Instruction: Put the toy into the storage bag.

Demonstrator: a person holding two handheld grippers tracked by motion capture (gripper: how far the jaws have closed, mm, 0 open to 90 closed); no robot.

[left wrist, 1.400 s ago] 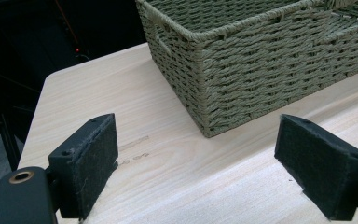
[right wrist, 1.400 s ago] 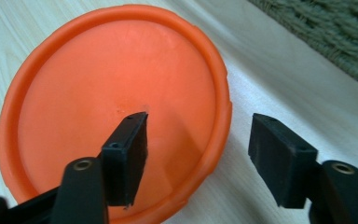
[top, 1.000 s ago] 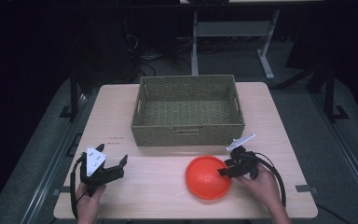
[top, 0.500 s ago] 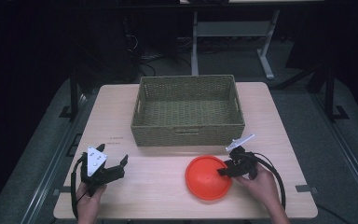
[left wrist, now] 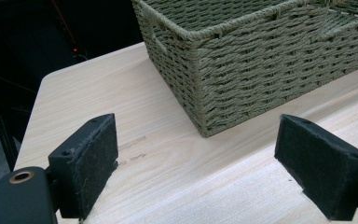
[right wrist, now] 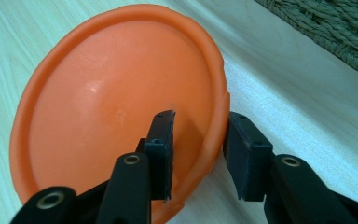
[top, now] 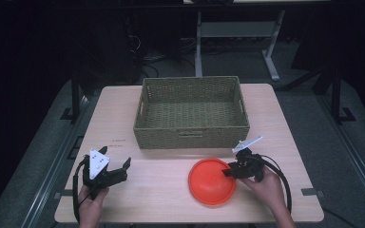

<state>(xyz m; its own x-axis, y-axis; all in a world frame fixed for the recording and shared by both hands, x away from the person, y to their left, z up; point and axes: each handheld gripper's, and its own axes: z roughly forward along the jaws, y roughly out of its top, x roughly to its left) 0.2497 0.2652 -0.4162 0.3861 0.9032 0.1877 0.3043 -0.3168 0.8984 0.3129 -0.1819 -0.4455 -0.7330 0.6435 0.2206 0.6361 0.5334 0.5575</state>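
Both hands low; right hand-held gripper (right wrist: 198, 154) closing astride plate (right wrist: 116, 107) rim.

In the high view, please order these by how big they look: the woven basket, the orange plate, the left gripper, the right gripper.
1. woven basket, clearly largest.
2. orange plate.
3. left gripper and right gripper: they look about alike, so I would not rank one over the other.

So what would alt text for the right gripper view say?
Two black jaws of the right gripper straddle the rim of an orange plastic plate on a pale wooden table, closing in on it. A woven basket fills the top right corner.
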